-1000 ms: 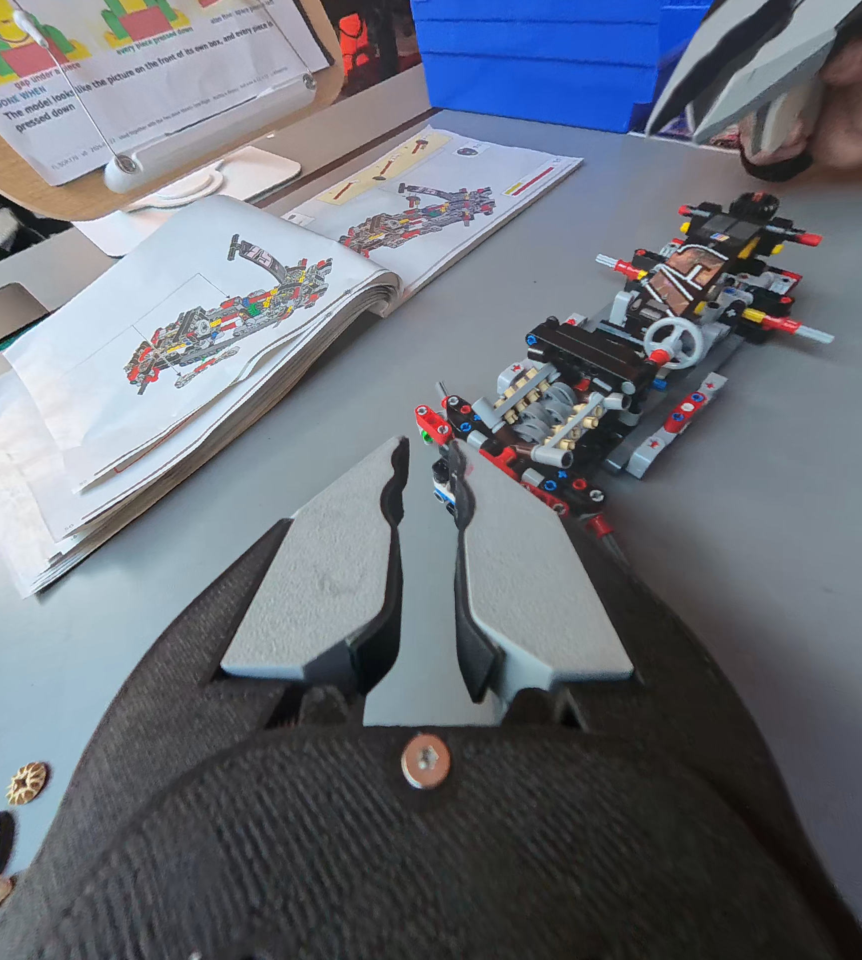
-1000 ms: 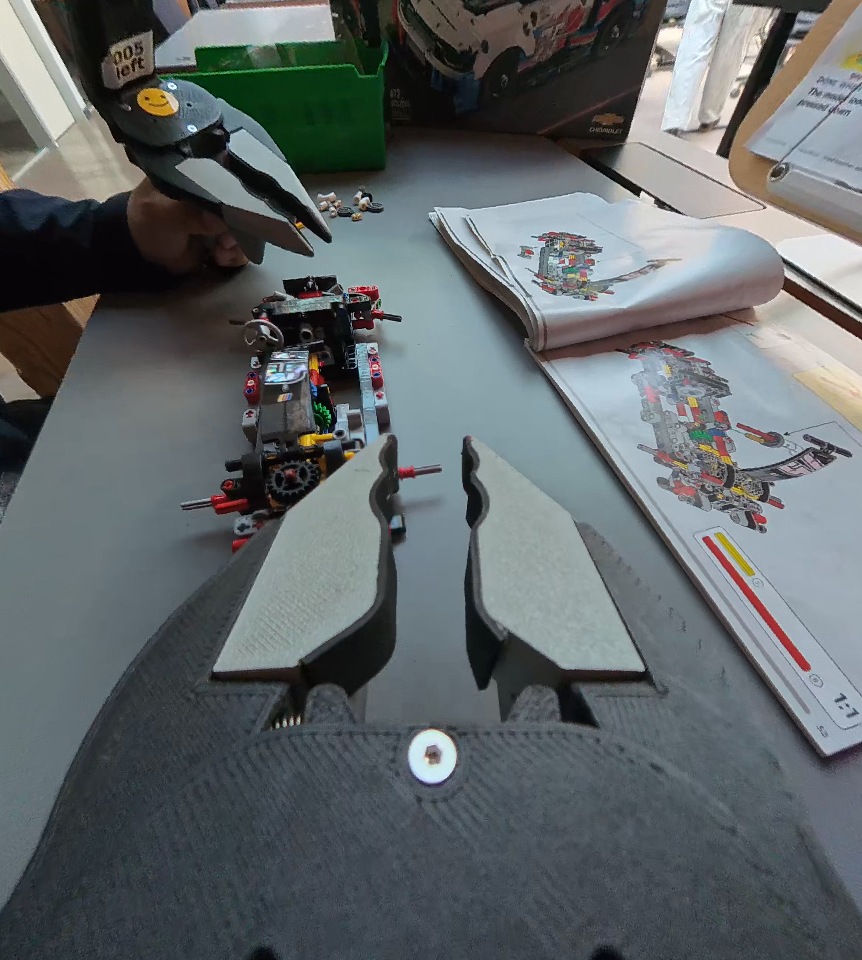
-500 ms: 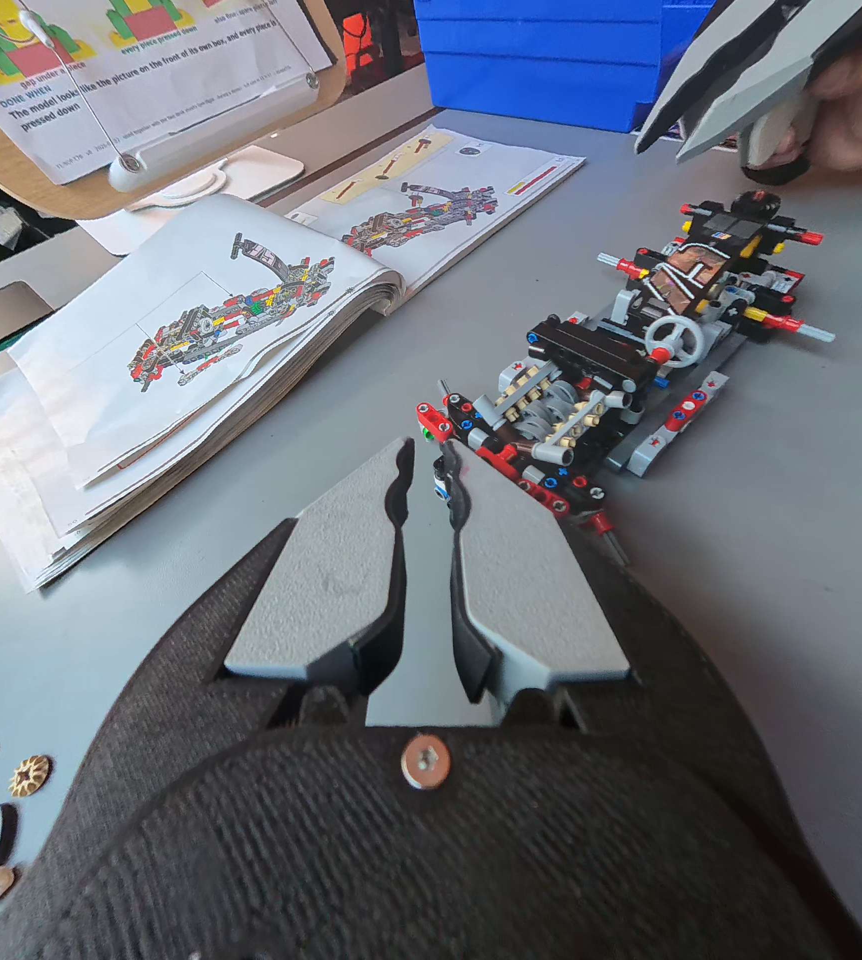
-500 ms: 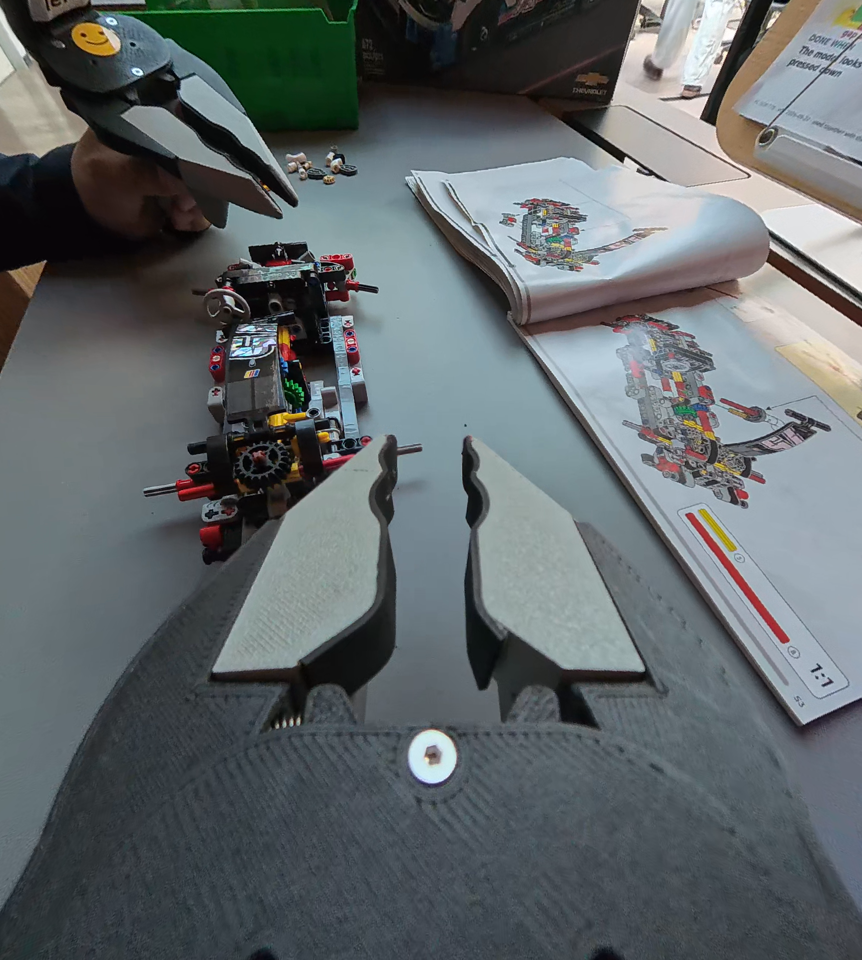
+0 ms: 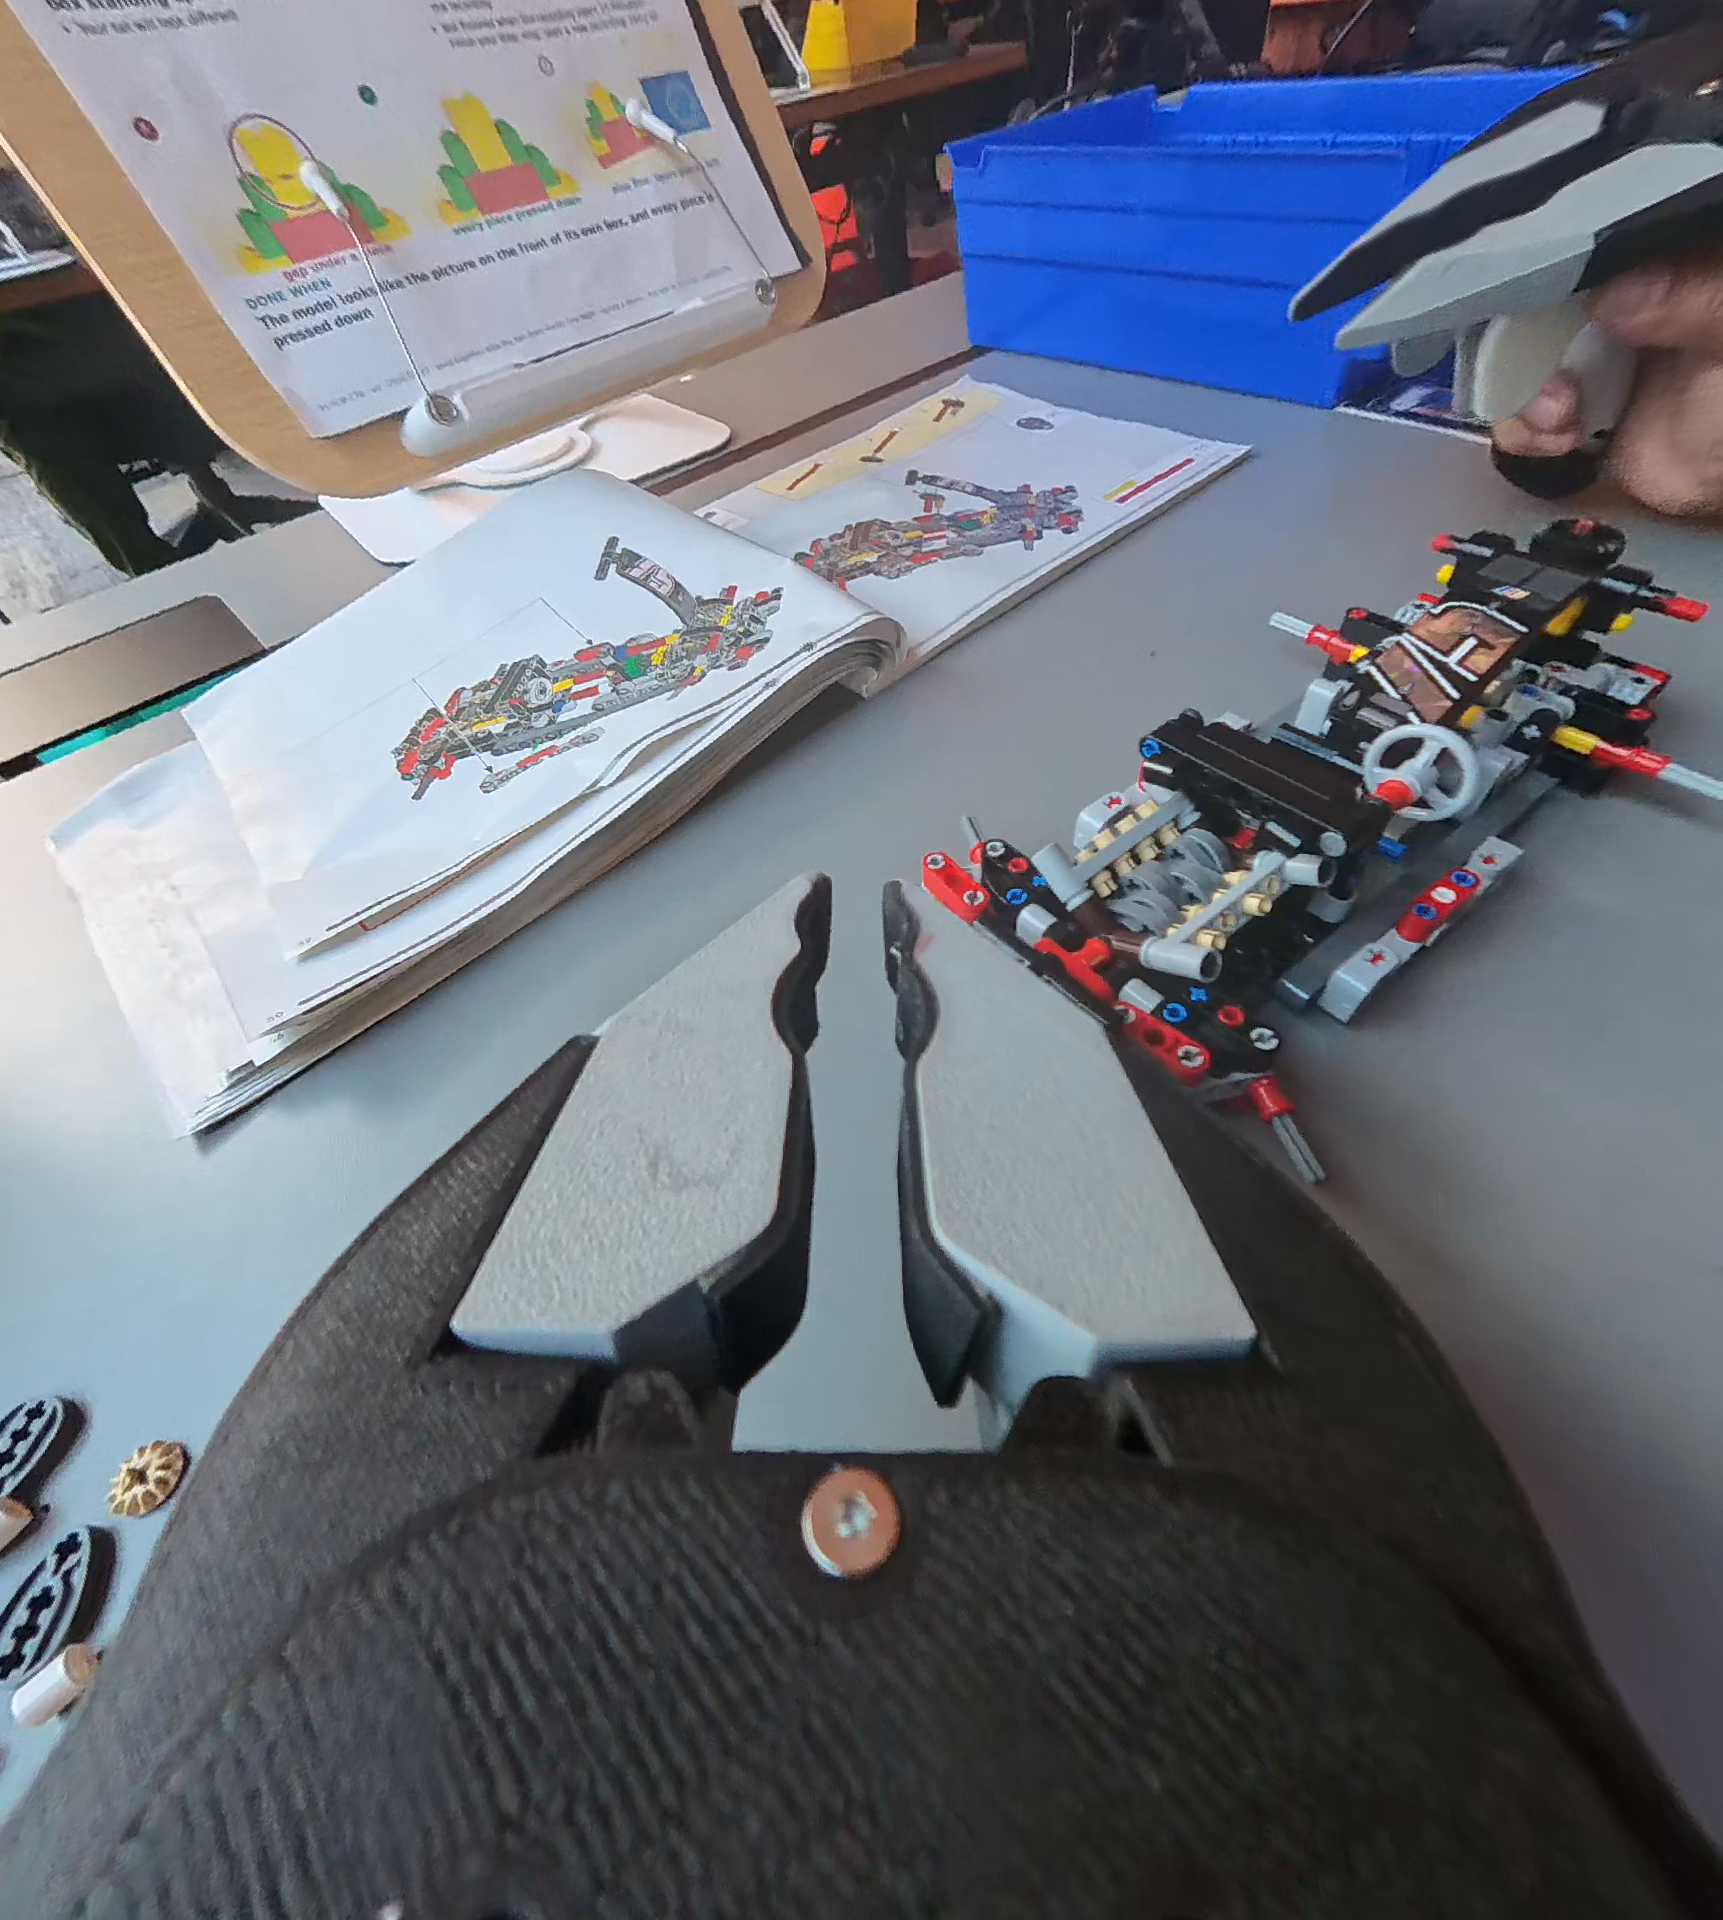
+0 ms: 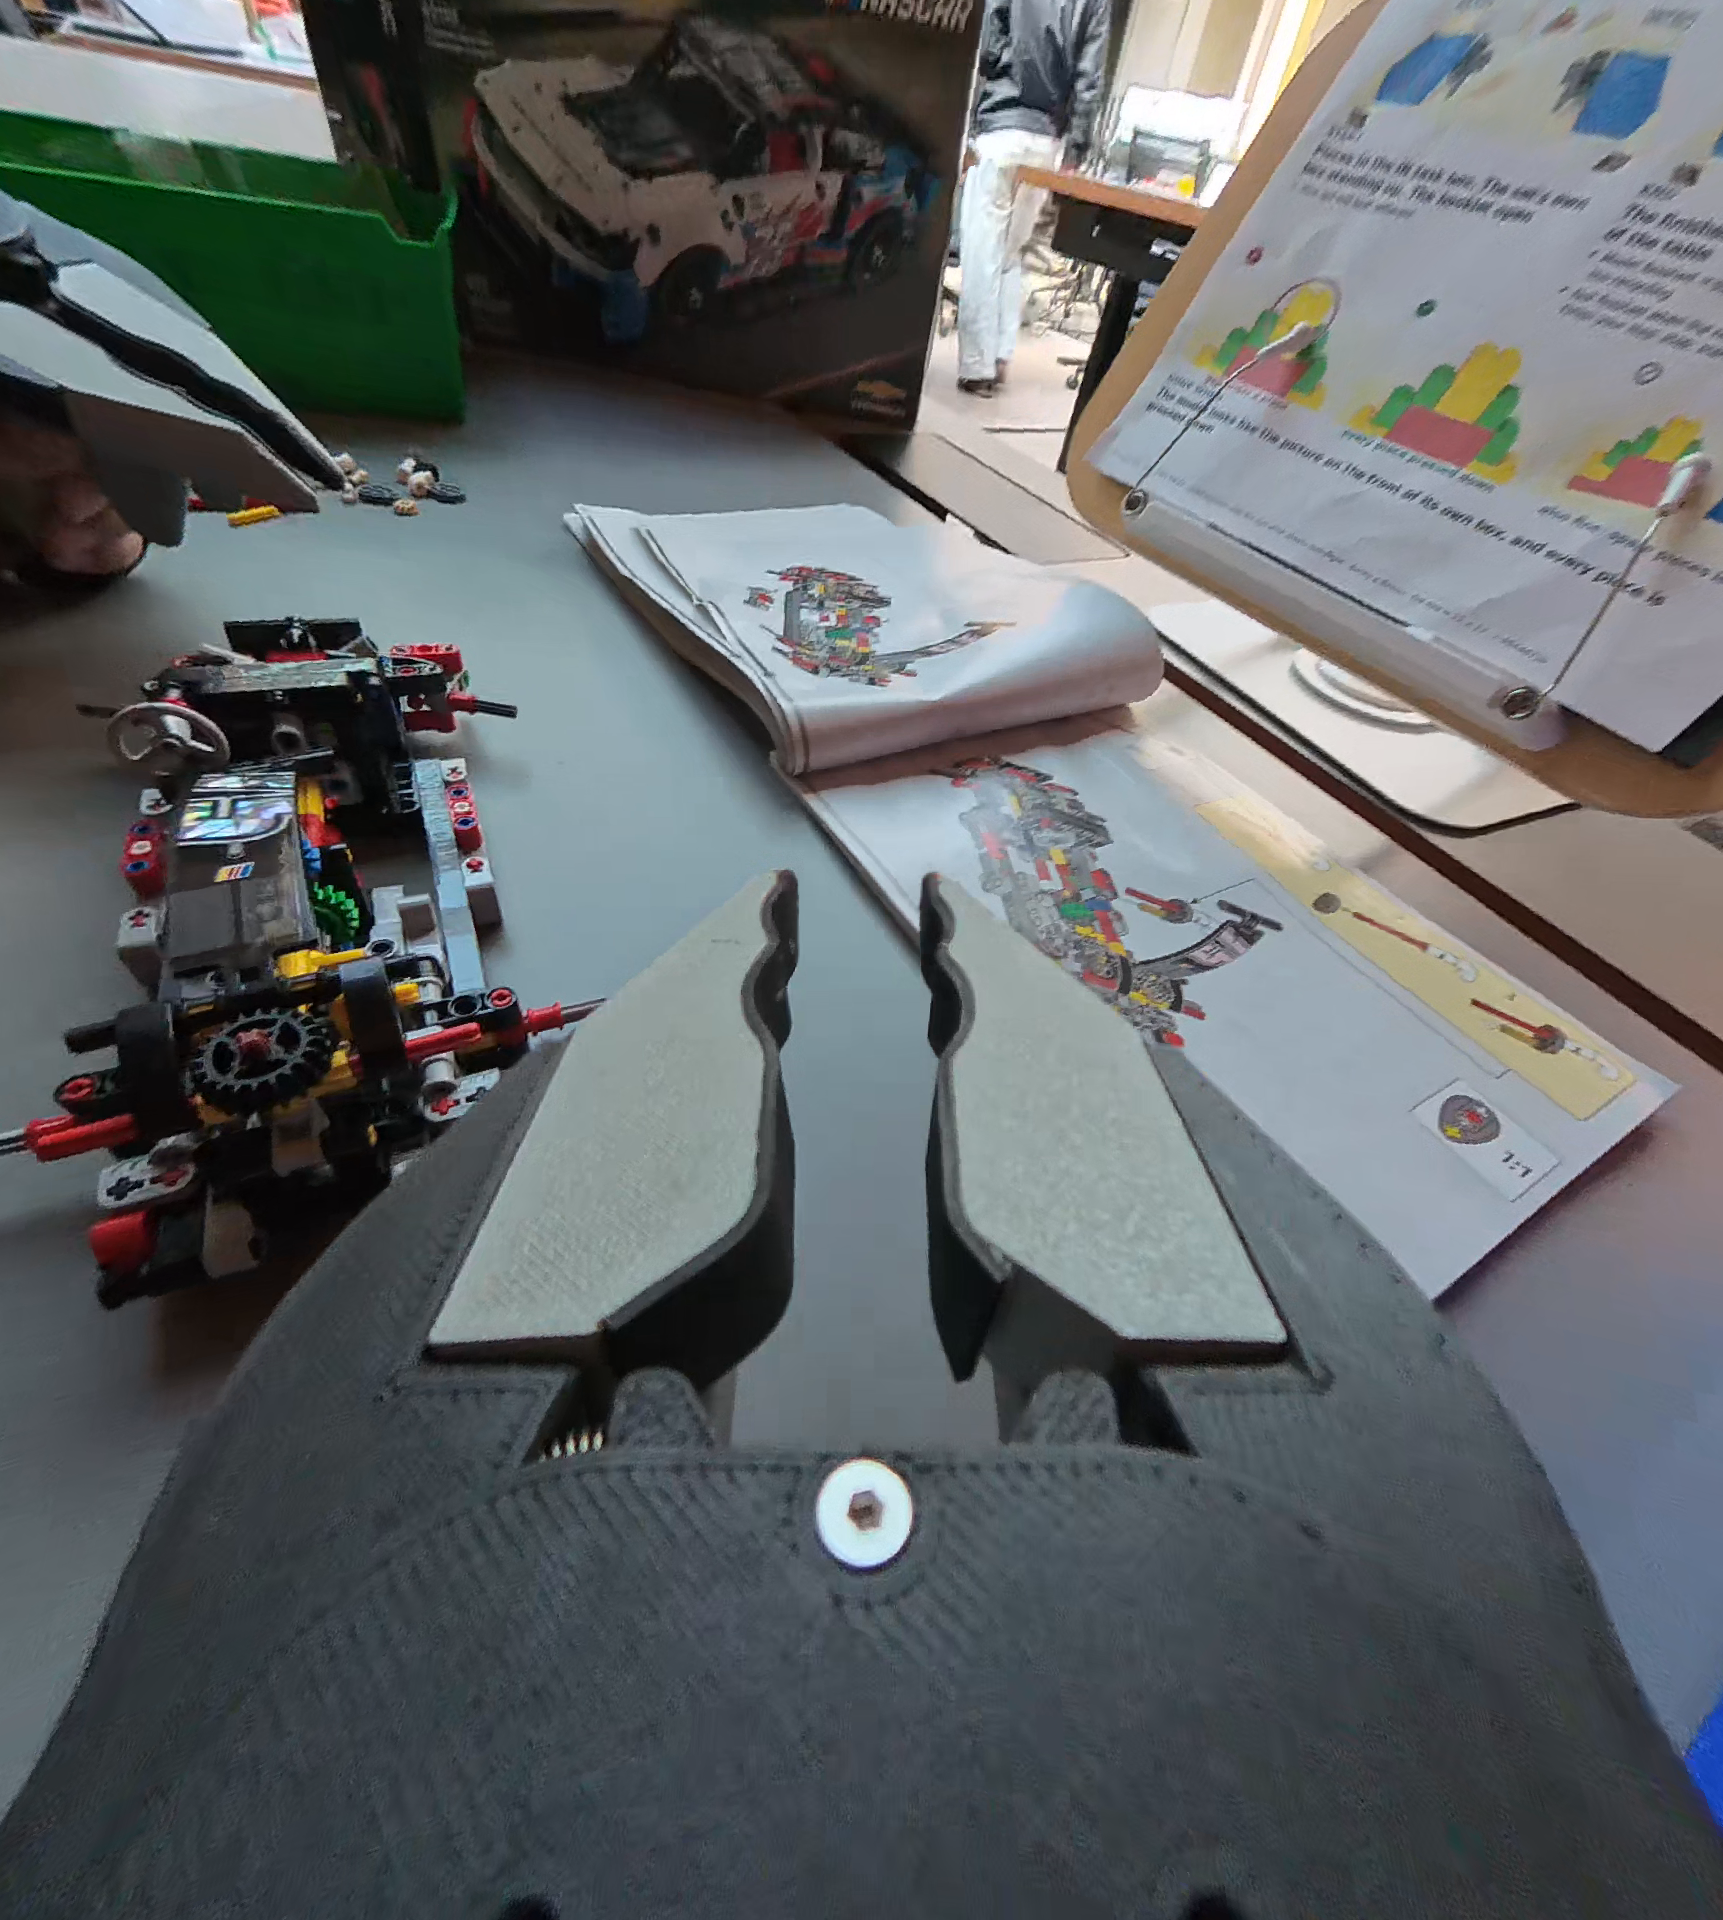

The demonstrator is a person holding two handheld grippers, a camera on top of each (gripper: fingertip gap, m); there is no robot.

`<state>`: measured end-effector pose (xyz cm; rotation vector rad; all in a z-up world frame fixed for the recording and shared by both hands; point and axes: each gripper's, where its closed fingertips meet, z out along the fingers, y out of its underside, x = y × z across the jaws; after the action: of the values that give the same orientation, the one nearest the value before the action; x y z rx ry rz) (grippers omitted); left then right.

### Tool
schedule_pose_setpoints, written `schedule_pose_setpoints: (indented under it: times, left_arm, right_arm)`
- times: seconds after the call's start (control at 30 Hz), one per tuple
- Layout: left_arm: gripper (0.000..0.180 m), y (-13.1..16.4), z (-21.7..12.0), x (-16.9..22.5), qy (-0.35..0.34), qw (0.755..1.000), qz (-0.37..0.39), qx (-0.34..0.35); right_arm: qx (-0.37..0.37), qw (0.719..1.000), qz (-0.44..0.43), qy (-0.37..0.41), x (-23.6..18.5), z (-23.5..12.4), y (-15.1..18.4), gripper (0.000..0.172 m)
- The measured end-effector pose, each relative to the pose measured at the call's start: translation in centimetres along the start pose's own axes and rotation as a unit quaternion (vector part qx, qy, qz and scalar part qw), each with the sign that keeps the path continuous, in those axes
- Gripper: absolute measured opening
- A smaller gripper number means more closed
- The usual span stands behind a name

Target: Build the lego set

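On the grey bench [image 5: 1459,1299] the left claw [image 5: 857,904] hangs low with its two fingers a narrow slit apart, gripping nothing; only bare bench shows between them. At about eight o'clock from it lies a scatter of small loose parts [image 5: 36,1538]: black patterned discs, a tan gear and pale curved tubes. At ten o'clock an open instruction booklet [image 5: 545,748] lies flat, its thick left half curled up, and behind it at eleven o'clock stands a wooden sheet holder [image 5: 483,208] with a printed page clipped on. Just beside the left claw, at two o'clock, sits a half-built brick car chassis [image 5: 1356,810], its red front beam nearly at the right fingertip; I cannot tell whether they touch. A grey steering wheel [image 5: 1423,764] stands up from its middle. Past it, at one o'clock, is a blue bin [image 5: 1148,239].

The right claw [image 6: 857,914] hovers at the chassis's other end, fingers clearly parted and gripping nothing, dark bench showing through the gap. The chassis lies at nine o'clock from it, its black gear [image 6: 259,1060] nearest; the booklet's page lies at two o'clock. Far off at eleven o'clock are a green bin [image 6: 244,260] and a model car box [image 6: 691,208].
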<state>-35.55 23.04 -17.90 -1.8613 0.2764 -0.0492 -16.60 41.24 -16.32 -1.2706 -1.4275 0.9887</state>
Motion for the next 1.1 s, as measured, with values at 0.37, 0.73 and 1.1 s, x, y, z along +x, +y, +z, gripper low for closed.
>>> schedule_pose_setpoints:
  times: [0.37, 0.73, 1.1]
  left_arm:
    - [0.004, -0.9, 0.0, 0.1, 0.022, 0.999, 0.000, 0.030]
    - [0.001, -0.3, 0.5, 1.1, 0.010, 0.998, 0.068, 0.007]
    - [0.000, -0.7, 0.3, 0.6, 0.000, 0.998, 0.060, 0.022]
  right_arm:
    - [-0.006, 0.998, 0.004, -0.061, -2.2, 2.0, 0.3, 0.015]
    - [0.025, 0.997, 0.025, -0.075, -3.0, 2.5, -0.8, 0.007]
    - [0.033, 0.998, 0.018, -0.058, -2.5, 2.3, -1.2, 0.005]
